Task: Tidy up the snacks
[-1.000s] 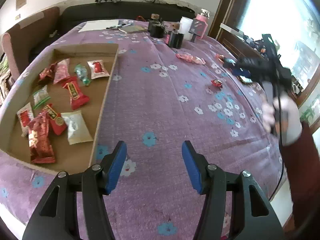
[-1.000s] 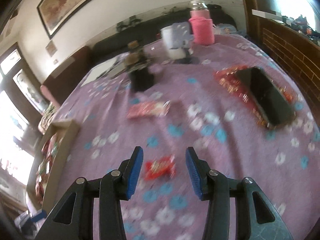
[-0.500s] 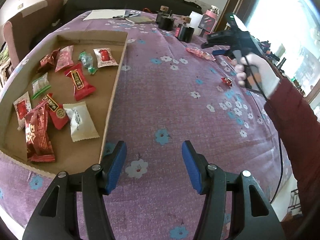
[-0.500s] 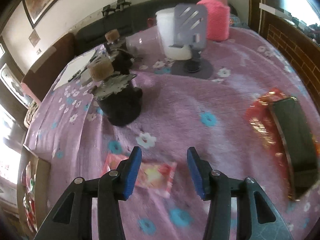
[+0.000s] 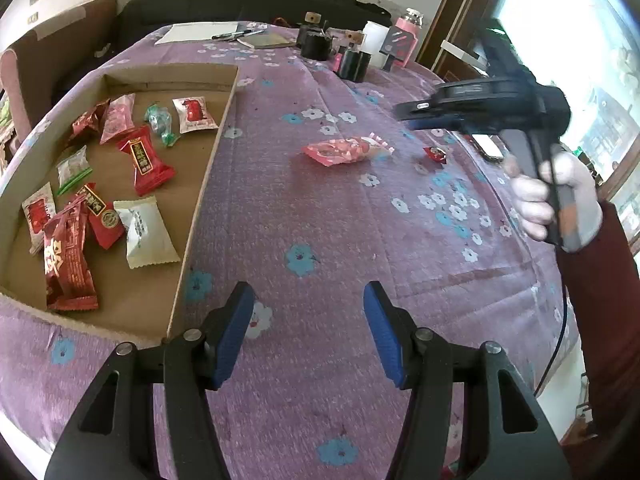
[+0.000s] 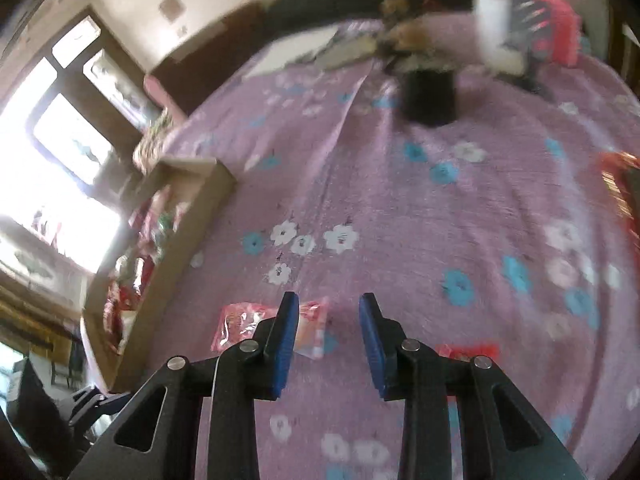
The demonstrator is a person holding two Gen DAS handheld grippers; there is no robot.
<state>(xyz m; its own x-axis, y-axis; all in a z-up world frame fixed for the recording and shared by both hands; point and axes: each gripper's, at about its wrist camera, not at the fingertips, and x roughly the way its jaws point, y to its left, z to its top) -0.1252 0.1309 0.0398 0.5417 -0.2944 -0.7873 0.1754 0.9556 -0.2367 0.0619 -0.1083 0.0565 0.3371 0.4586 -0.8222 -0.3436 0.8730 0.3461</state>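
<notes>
A cardboard tray on the left of the purple flowered tablecloth holds several wrapped snacks. A pink snack packet lies on the cloth right of the tray, and a small red candy lies further right. My left gripper is open and empty, low over the near cloth. My right gripper is open and empty; the pink packet lies just left of its left finger and the red candy shows behind its right finger. In the left wrist view the right gripper's body hovers above and right of the packet.
Black jars, a white cup, a pink bottle, paper and pens stand at the table's far end. A phone on a red packet lies at the right. The tray shows in the right wrist view.
The right gripper swung from the far jars back toward the near side and left. The pink packet now lies much nearer the tray. The left gripper has hardly moved.
</notes>
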